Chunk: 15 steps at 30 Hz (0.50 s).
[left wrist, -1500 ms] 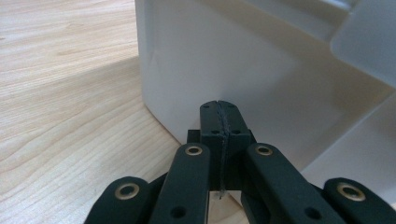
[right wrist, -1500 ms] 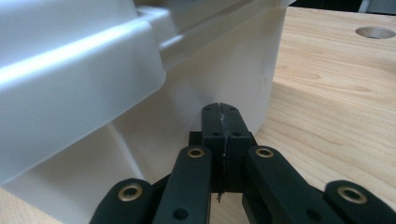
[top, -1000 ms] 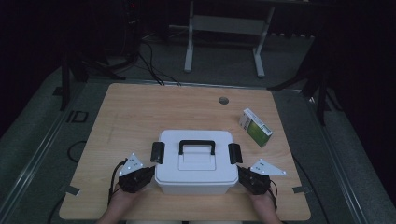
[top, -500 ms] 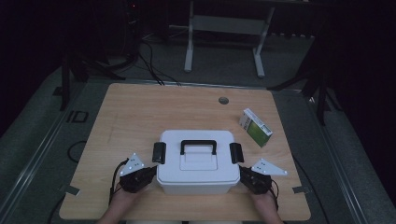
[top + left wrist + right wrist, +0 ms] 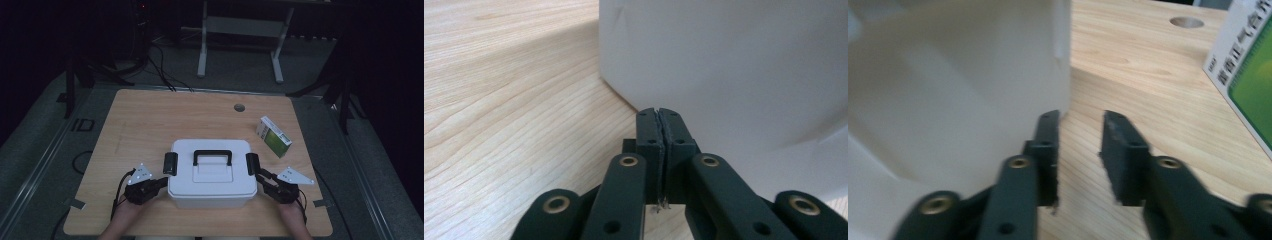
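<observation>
Sitting near the front edge of the bench [image 5: 150,115], the white box [image 5: 210,175] has a hand-held gripper at each side. The left hand-held gripper [image 5: 658,112] is closed tight, holding nothing, its tips at the box's wall. The right hand-held gripper [image 5: 1080,122] has just been opening, nothing between its jaws, one jaw just beside the box's corner. A green carton [image 5: 273,136] stands near the right edge.

- High view: dim and grainy; the room beyond the counter [image 5: 150,120] sinks into near black.
- Left gripper view: bright and sharp; the white box [image 5: 734,75] throws a soft shadow on the wood.
- Right gripper view: motion-blurred, with the box wall hazy and the carton [image 5: 1248,75] soft.
</observation>
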Each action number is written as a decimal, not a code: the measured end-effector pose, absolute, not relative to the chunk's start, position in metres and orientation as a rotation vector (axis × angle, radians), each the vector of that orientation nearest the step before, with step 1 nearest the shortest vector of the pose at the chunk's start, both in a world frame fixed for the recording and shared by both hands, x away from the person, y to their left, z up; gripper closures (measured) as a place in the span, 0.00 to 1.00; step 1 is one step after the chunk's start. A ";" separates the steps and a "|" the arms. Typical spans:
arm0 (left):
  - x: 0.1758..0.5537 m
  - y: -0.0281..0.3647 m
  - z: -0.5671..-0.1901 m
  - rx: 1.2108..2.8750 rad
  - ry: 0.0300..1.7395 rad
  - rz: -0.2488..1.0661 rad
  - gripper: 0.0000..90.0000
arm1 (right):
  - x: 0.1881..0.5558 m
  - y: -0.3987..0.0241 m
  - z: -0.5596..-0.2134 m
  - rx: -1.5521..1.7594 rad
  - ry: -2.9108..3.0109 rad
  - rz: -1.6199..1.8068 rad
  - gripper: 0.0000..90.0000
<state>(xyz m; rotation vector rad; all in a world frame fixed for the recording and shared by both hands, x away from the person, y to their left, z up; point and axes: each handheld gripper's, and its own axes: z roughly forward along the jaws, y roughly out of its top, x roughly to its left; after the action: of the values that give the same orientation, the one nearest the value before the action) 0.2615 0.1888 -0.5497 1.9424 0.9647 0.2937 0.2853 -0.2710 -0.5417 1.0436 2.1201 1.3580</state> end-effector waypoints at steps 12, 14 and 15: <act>0.262 0.210 -0.549 2.068 1.009 0.224 0.79 | 0.290 -0.282 -0.550 1.034 2.131 1.302 0.12; 0.262 0.214 -0.548 2.086 1.018 0.224 0.74 | 0.290 -0.286 -0.549 1.053 2.119 1.327 0.12; 0.262 0.216 -0.547 2.093 1.023 0.214 0.73 | 0.290 -0.287 -0.548 1.055 2.115 1.323 0.12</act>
<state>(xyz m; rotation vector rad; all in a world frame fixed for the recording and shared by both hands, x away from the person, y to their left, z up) 0.2618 0.2163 -0.5470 2.0932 1.0234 0.2140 0.2904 -0.2872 -0.5484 1.0554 2.1155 1.3233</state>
